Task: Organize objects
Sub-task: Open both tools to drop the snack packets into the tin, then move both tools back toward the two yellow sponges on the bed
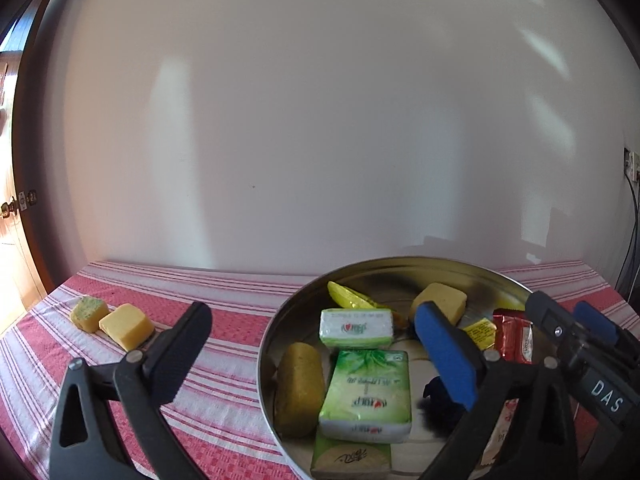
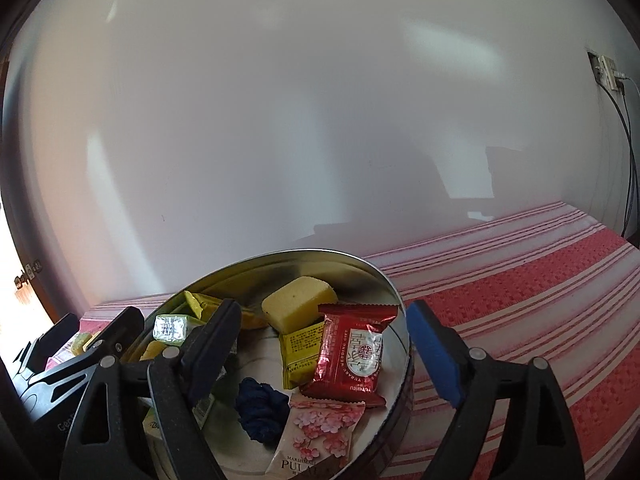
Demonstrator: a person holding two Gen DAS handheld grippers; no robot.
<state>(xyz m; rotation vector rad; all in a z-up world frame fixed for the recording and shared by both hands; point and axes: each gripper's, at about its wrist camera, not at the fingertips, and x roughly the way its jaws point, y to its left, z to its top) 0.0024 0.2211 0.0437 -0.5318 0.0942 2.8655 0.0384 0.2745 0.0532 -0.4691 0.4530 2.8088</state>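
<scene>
A round metal tin (image 1: 276, 332) sits on a table covered by a red-and-white striped cloth (image 1: 224, 296), close to a plain white wall (image 1: 320, 120). The left gripper (image 1: 320, 352) has its jaws wide apart and clamps nothing: its black finger is over the cloth to the left of the tin, its blue-padded finger is over the tin's interior, so the tin's left rim lies between them. The right gripper (image 2: 324, 344) is likewise spread and empty, with its black finger over the tin's contents and its blue pad outside the right rim. Inside the tin lie two green tissue packs (image 1: 366, 392), a brownish-yellow block (image 1: 300, 388), a yellow cake piece (image 2: 298, 306), a yellow packet (image 2: 300, 352), a red foil packet (image 2: 354, 354), a pink cherry-blossom packet (image 2: 320, 436) and a dark blue cloth bundle (image 2: 262, 412). Outside, on the cloth to the far left, two small yellow cakes (image 1: 110, 322) lie touching each other. A wall socket with cables (image 2: 612, 76) is at the far right.
</scene>
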